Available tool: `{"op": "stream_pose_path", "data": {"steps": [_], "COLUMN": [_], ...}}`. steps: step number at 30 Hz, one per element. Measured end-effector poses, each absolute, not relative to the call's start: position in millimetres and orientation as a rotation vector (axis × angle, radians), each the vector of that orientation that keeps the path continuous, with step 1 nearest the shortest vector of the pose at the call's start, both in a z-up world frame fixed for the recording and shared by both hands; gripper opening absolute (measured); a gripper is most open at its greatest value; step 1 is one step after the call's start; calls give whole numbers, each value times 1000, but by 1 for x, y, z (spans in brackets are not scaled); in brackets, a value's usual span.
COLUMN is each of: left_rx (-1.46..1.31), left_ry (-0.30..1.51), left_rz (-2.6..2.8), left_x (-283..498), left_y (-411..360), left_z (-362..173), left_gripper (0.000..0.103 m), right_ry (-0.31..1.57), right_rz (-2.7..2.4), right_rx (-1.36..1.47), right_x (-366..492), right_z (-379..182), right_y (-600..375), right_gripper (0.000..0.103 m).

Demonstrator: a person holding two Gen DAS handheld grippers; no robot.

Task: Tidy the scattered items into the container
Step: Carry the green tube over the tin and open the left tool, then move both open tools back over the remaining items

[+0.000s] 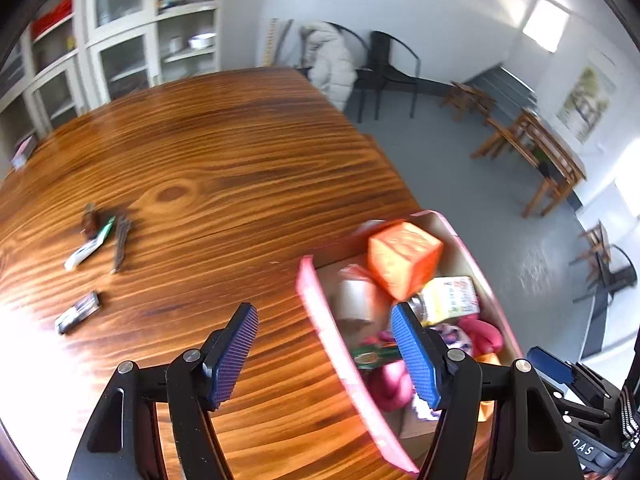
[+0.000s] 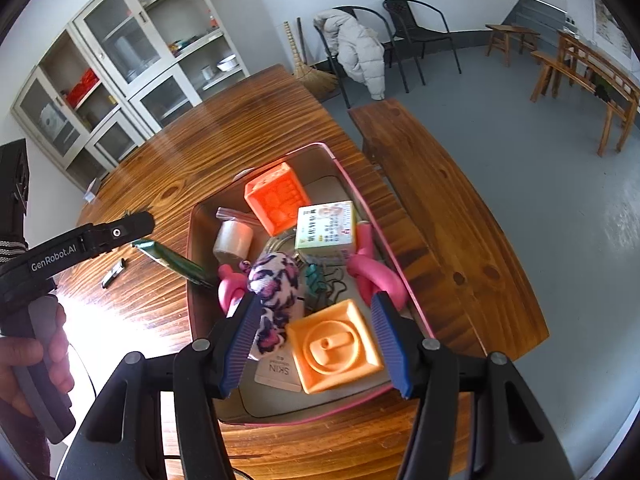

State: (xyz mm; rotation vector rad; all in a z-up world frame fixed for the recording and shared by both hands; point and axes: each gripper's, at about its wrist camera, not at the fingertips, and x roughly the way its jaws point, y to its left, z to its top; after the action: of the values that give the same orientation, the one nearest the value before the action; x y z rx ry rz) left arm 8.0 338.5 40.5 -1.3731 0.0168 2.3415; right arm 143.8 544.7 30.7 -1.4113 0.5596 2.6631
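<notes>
Left gripper (image 1: 324,344), marked "GenRobot.AI" on its body in the right wrist view, with jaws spread and nothing between them, straddling the near rim of the pink-edged container (image 1: 340,360) on the wooden table (image 1: 224,152). Right gripper (image 2: 316,340), jaws spread and gripping nothing, above the container's contents: orange cube (image 2: 278,198), printed box (image 2: 326,226), tape roll (image 2: 233,240), patterned plush (image 2: 272,292), peach square block (image 2: 334,346) and a card reading "SKIN" (image 2: 278,372). 4 small items (image 1: 94,240) lie scattered on the table left of the container.
</notes>
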Motion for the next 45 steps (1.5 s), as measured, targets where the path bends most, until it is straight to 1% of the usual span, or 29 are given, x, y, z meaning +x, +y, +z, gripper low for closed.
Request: {"op": "stream_pose_path", "data": {"steps": [16, 23, 26, 30, 35, 40, 45], "left_rx": [-1560, -1616, -1644, -1679, -1688, -1684, -1686], "left_ry": [-144, -197, -203, -217, -216, -188, -138], "left_rz": [2461, 2499, 2516, 2536, 2539, 2520, 2482], "left_x": [7, 5, 3, -4, -19, -37, -53], "left_y": [229, 182, 161, 133, 110, 96, 87], "left_z": [11, 5, 2, -3, -10, -18, -31], "left_gripper": [71, 71, 71, 71, 71, 71, 71], "right_ry": [446, 403, 382, 426, 390, 360, 329], "right_rz": [2775, 2724, 2588, 2537, 2602, 2689, 2715], "right_rx": [-1546, -1524, -1450, -1373, -1322, -1346, -1427], "right_x": [100, 61, 50, 49, 50, 41, 28], "right_z": [27, 17, 14, 21, 32, 38, 31], "right_y": [481, 465, 478, 485, 452, 409, 374], "right_gripper": [62, 62, 62, 62, 62, 62, 62]}}
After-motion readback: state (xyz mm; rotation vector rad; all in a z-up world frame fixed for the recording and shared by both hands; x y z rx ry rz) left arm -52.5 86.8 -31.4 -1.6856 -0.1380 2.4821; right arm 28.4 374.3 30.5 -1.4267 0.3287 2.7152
